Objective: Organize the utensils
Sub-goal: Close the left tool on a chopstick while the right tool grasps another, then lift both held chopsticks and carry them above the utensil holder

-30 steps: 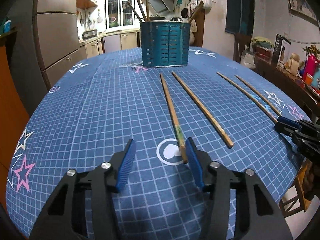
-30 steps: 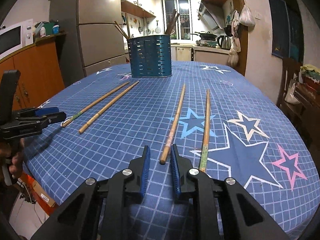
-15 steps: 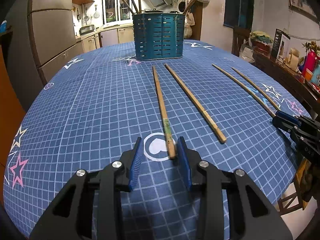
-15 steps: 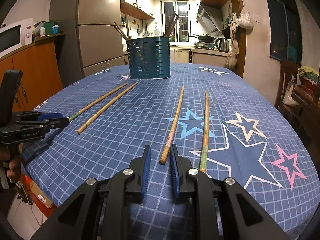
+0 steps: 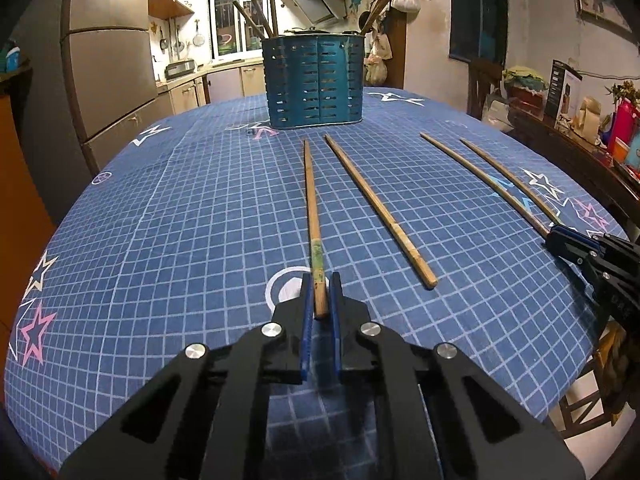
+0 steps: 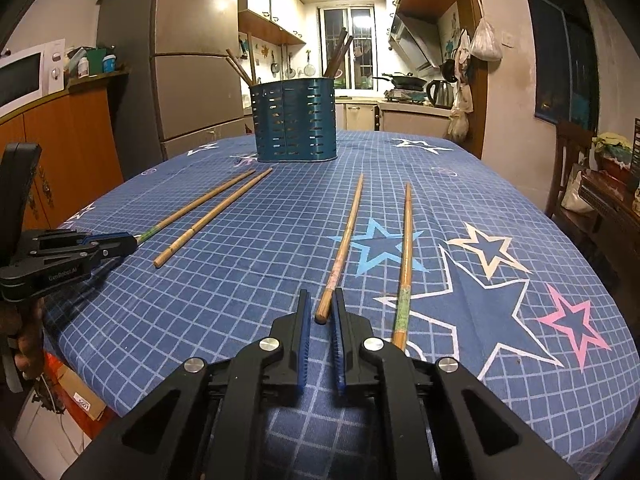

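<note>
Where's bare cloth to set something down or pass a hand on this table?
Free: wide tablecloth left of the left chopstick pair, out to the edge; the lane between it and the right chopstick pair; the starred stretch right of that. Tight: within each pair and just before the utensil holder.

Left tool (image 5: 319, 300) clamped tight, angled down; right tool (image 6: 320, 312) closing, nearly shut.
</note>
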Motion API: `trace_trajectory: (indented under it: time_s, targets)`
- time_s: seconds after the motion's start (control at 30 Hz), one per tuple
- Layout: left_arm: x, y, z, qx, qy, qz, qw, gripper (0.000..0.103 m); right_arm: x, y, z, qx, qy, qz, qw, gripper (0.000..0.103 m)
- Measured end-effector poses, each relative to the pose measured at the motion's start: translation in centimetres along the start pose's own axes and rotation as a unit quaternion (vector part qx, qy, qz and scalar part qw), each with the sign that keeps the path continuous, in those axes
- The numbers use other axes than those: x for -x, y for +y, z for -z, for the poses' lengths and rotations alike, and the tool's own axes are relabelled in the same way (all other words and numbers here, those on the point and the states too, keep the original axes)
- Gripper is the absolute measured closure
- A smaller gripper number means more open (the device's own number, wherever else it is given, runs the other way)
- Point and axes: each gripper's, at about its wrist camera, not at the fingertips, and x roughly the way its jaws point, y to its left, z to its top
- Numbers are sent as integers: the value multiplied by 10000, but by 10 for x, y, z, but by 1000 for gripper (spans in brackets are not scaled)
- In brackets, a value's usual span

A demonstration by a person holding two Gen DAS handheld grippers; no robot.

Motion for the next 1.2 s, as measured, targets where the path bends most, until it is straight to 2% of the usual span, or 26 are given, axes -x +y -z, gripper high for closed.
trace_trajectory:
  time_s: [0.33, 0.53, 0.8, 0.97, 1.2]
  targets:
    - [11, 0, 6, 123, -157, -48, 9998, 98, 8, 0, 1, 16, -203, 60, 9998, 96]
    - [41, 2, -2, 151, -520, -55, 9985, 98, 35, 2, -17, 135, -564, 86, 9983, 96]
    - [100, 1, -29, 91, -1282, -59, 9917, 98, 74, 2, -57, 383, -1132, 22, 9928, 96]
    - [121, -1, -56, 49, -1694, -52, 9855, 98, 86, -2, -90, 520, -1390, -116, 9889, 96]
    - [121, 10, -95, 169, -1888, 43, 9819, 98, 77, -13, -141, 485, -1377, -463, 9882, 96]
